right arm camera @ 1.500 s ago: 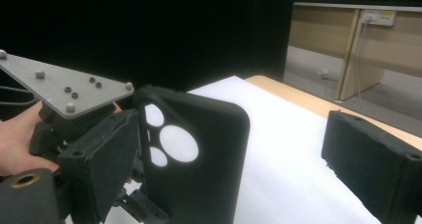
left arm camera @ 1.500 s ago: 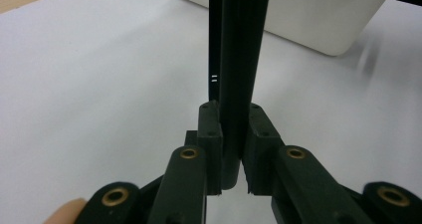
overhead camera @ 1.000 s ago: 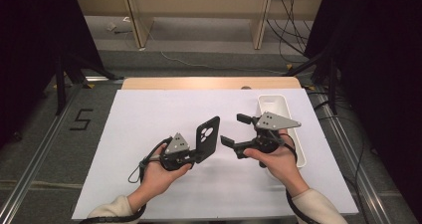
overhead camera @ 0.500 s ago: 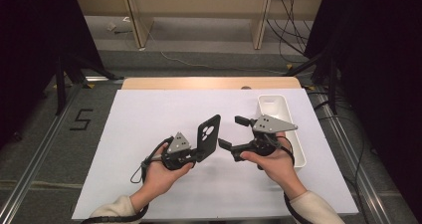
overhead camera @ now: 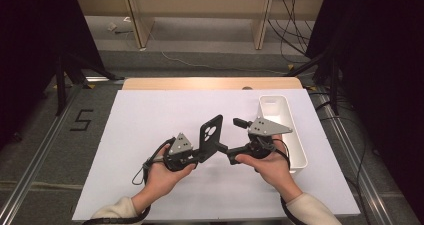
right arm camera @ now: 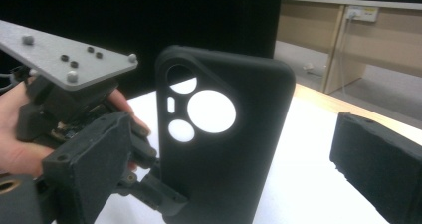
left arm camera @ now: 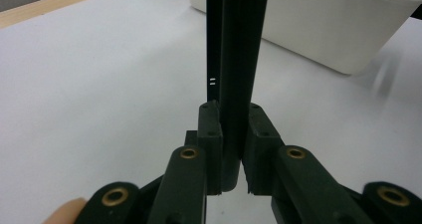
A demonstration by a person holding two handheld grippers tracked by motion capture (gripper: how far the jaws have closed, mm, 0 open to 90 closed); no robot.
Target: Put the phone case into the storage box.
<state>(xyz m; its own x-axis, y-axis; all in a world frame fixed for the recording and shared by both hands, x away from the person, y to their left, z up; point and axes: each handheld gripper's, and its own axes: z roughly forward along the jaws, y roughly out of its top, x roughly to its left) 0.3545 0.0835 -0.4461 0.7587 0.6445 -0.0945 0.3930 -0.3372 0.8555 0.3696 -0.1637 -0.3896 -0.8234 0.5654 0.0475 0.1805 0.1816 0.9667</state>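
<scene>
The white table (overhead camera: 150,115) lies bare to the left, ahead and toward the person, while a white tub (overhead camera: 295,135) stands along its right side, just beyond the right hand, with a wooden strip along the far edge. Above the middle of the table the left tool (overhead camera: 202,152) is clamped on the lower edge of a black phone case (overhead camera: 211,132), holding it upright on its edge. The right tool (overhead camera: 235,140) sits just beside the case with its jaws wide apart, having just opened further; the case stands between them in the right gripper view, touched by neither jaw.
</scene>
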